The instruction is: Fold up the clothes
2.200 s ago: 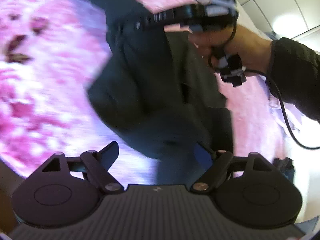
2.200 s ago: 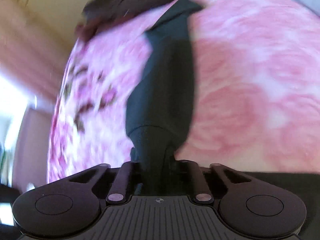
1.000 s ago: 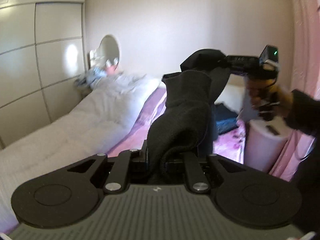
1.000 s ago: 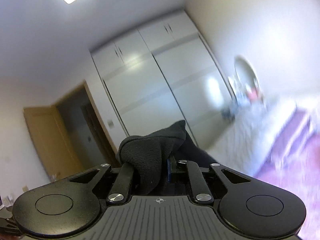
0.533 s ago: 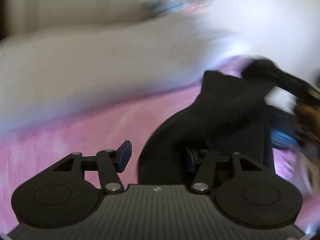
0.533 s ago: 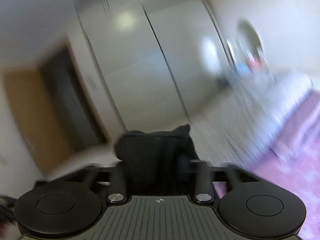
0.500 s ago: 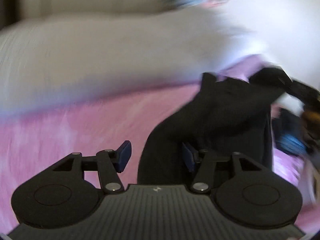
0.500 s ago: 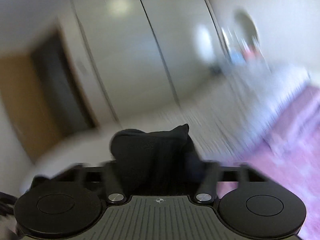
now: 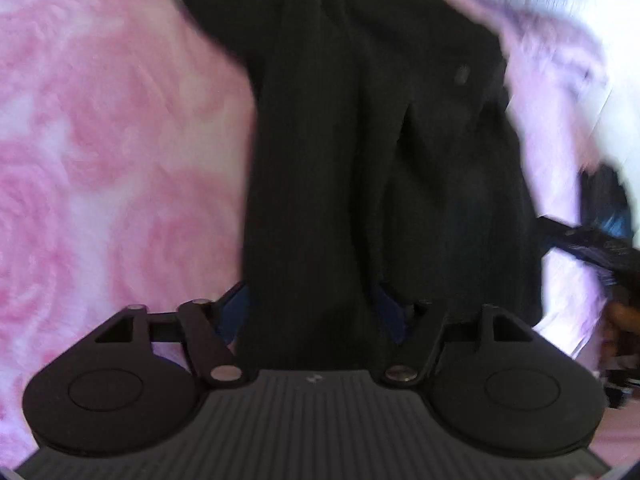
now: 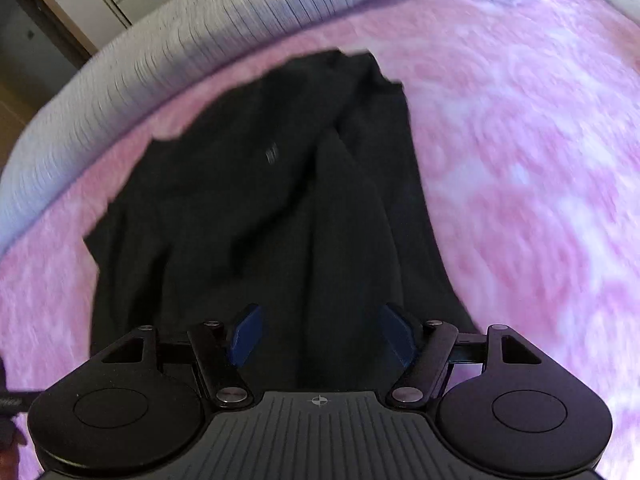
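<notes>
A black garment (image 9: 360,140) lies spread on the pink floral bedspread (image 9: 100,160), its near edge running between the fingers of my left gripper (image 9: 312,306), which is open with both blue pads apart. In the right wrist view the same black garment (image 10: 260,200) lies rumpled, with a small label showing, and reaches to my right gripper (image 10: 319,332). That gripper is open too, its blue pads wide on either side of the cloth. Both views are motion-blurred.
A grey-white ribbed duvet (image 10: 180,52) lies along the far side of the bedspread (image 10: 520,160). A doorway and wardrobe (image 10: 60,12) show beyond it. The other gripper's body (image 9: 584,240) and a hand (image 9: 620,320) sit at the right edge.
A second ago both grippers were shut on the garment, holding it up in the air. They have come down to the bed and opened, and the garment now lies on the bedspread.
</notes>
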Available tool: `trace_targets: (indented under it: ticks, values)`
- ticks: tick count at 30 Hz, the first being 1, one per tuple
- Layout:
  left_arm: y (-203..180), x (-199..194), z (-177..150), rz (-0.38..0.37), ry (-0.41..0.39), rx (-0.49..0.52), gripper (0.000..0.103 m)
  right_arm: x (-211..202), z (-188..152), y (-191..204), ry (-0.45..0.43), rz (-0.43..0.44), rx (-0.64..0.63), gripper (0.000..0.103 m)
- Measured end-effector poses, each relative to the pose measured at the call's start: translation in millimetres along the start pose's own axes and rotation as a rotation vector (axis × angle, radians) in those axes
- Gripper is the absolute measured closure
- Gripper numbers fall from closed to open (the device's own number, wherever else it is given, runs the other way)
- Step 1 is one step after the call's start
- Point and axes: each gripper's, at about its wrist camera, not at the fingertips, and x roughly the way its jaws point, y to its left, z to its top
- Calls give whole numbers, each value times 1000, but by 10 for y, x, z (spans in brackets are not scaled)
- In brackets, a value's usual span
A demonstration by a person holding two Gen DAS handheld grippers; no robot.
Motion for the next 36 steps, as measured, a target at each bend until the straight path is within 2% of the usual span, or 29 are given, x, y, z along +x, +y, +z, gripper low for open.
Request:
trace_targets:
  ticks: [1, 2, 5, 10, 14, 16, 17, 18, 20, 22, 25, 26, 27, 30, 32, 34, 36]
  values:
    - [144, -150, 4, 15, -11, 13, 93, -36, -71, -4, 9, -24, 7, 33]
    - [288, -299, 7, 31, -22, 27, 100, -68, -144, -12, 19, -49, 15, 32]
    - [721, -748, 18, 77, -54, 67, 101, -233, -286, 2, 29, -112, 39, 32]
    - [1457, -1502, 36, 158, -108, 130, 101, -465, -467, 145, -6, -171, 44, 31]
    - [2567, -2271, 87, 375, -158, 60, 100, -550, -567, 321, -14, -199, 60, 31]
    - [2997, -2404, 144, 425, -163, -8, 89, -551, -583, 442, -3, -204, 64, 31]
    - [3077, -2402, 166, 480, -158, -23, 83, -525, -589, 489, 6, -207, 64, 31]
    - [3145, -2398, 185, 532, -155, -35, 81, -509, -586, 527, 14, -214, 59, 31]
    - [3091, -2345, 195, 594, -185, -7, 80, -485, -580, 596, 29, -228, 49, 31]
    - [2866, -2210, 185, 544, -223, 33, 76, -525, -568, 606, 33, -238, 42, 31]
    - [2292, -1933, 72, 412, -244, 130, 72, -599, -528, 534, 41, -252, -11, 31]
    - [2077, -1843, 5, 355, -236, 158, 67, -624, -521, 480, 49, -258, -42, 31]
    - [1844, -1728, -83, 290, -220, 184, 62, -635, -517, 405, 61, -261, -70, 31]
    - [1108, -1287, -426, 88, -159, 215, 56, -669, -514, 163, 94, -264, -144, 31]
    - [576, -967, -710, -6, -122, 243, 54, -662, -510, -22, 114, -260, -204, 31]
    - [-62, -674, -1034, -69, -89, 369, 53, -636, -498, -213, 131, -234, -247, 31]
    - [-715, -429, -1400, -93, -85, 548, 42, -579, -472, -410, 153, -194, -262, 31]
